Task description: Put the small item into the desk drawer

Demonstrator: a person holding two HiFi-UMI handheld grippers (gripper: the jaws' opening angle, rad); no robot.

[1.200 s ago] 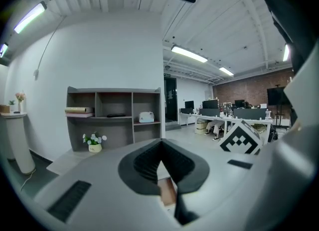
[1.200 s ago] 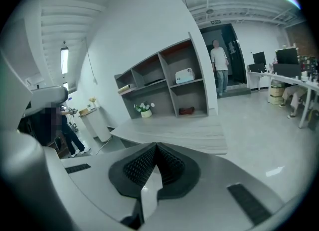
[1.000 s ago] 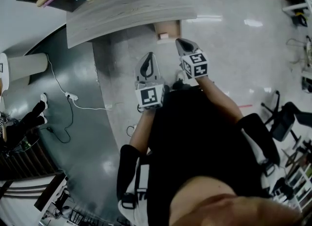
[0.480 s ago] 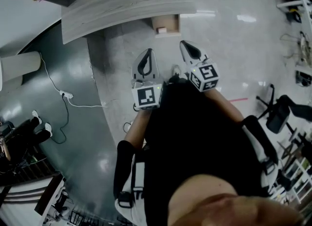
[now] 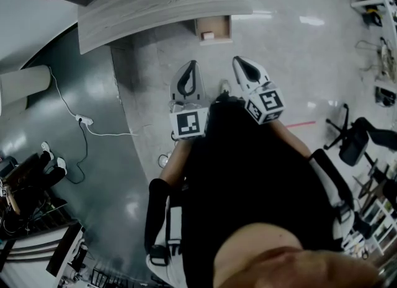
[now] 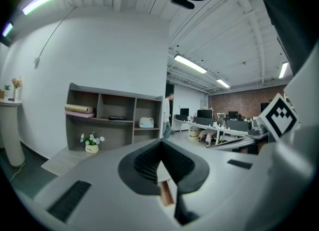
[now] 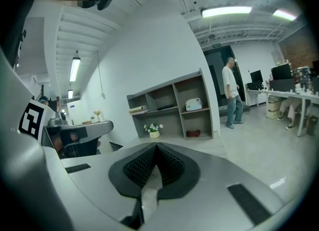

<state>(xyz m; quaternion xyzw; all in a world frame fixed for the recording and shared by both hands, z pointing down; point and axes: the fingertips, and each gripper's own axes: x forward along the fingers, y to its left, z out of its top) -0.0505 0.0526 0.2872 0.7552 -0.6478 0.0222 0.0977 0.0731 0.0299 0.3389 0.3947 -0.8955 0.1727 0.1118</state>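
grey shells up close: i read left claw (image 5: 193,64) pressed together, nothing in it; right claw (image 5: 237,60) likewise pressed together and empty. both hang over the pale floor (image 5: 291,51), short of the counter (image 5: 155,4). past them the drawer (image 5: 214,29) stands open under the counter edge, small item (image 5: 208,35) lying inside. furthest back, shelf unit (image 6: 114,120), flower pot (image 6: 91,143) just in front.
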